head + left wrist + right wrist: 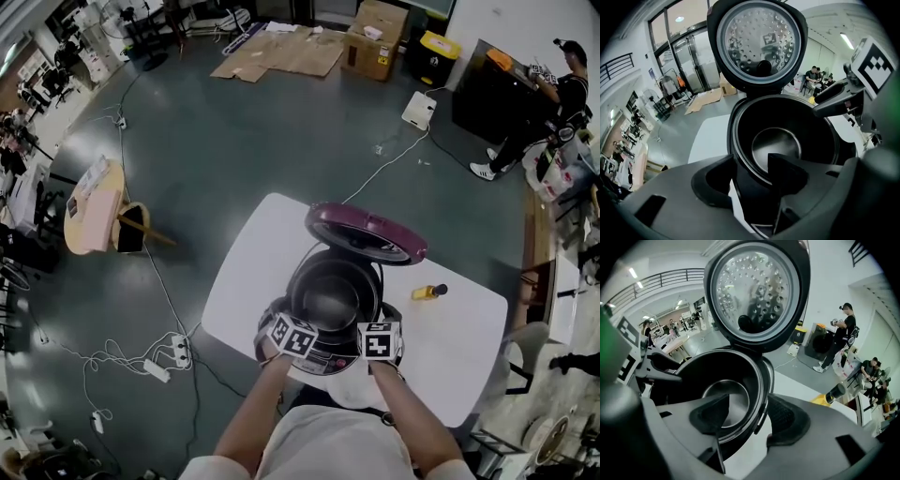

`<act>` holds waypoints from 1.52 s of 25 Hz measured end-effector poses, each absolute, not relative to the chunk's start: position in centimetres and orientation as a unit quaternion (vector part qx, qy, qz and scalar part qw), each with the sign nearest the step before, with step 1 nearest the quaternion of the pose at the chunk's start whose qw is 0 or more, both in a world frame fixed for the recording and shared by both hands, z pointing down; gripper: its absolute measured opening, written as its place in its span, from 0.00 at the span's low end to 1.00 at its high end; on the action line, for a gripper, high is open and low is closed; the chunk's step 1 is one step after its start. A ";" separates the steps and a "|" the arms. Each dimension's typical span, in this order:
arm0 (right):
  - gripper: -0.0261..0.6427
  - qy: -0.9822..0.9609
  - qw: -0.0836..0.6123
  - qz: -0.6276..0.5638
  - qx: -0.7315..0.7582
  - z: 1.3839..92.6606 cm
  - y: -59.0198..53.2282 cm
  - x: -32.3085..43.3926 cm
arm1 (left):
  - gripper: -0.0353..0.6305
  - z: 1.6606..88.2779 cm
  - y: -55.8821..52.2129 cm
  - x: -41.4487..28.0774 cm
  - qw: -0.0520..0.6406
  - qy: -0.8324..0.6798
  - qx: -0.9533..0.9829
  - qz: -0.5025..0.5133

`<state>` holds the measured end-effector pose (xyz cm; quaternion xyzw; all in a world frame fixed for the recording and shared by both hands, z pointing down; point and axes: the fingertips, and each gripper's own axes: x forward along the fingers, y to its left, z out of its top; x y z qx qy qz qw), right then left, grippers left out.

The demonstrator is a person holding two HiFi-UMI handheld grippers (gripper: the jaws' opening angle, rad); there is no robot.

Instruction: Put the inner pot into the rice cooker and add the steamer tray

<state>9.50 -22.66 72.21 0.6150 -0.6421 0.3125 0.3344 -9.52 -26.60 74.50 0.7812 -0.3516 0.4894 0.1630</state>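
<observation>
The rice cooker [323, 361] stands on the white table [248, 272] with its maroon lid [366, 234] raised at the back. The dark inner pot [333, 295] sits inside the cooker body, empty, with its metal bottom [776, 145] showing. My left gripper [296, 323] is at the pot's near-left rim and my right gripper [378, 328] at its near-right rim. In the left gripper view the left gripper [752, 180] has the rim between its jaws, which stand wide and clear of it. The right gripper [747, 416] straddles the rim [761, 394] the same way, open. No steamer tray is in view.
A yellow bottle with a black cap [429, 292] lies on the table right of the cooker. Cables and a power strip [164, 356] run over the floor at the left. A small wooden table [94, 206] stands further left, and a person [548, 103] stands at the far right.
</observation>
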 end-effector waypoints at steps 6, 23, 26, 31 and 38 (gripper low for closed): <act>0.43 -0.660 0.305 0.299 0.617 70.8 -22.4 9.6 | 0.43 73.0 -27.1 -10.0 0.161 -0.356 0.798 0.458; 0.36 -0.676 0.260 0.288 0.627 66.8 -17.1 10.5 | 0.36 67.2 -23.3 -6.2 0.185 -0.335 0.857 0.346; 0.36 -0.683 0.258 0.283 0.622 66.1 -15.8 11.3 | 0.35 66.6 -21.7 -5.1 0.188 -0.332 0.860 0.339; 0.35 -0.698 0.259 0.275 0.608 65.3 -13.5 12.1 | 0.35 65.6 -19.3 -3.8 0.193 -0.335 0.863 0.326; 0.35 -0.717 0.254 0.273 0.589 64.7 -10.1 13.0 | 0.35 64.8 -15.2 -3.1 0.207 -0.346 0.860 0.314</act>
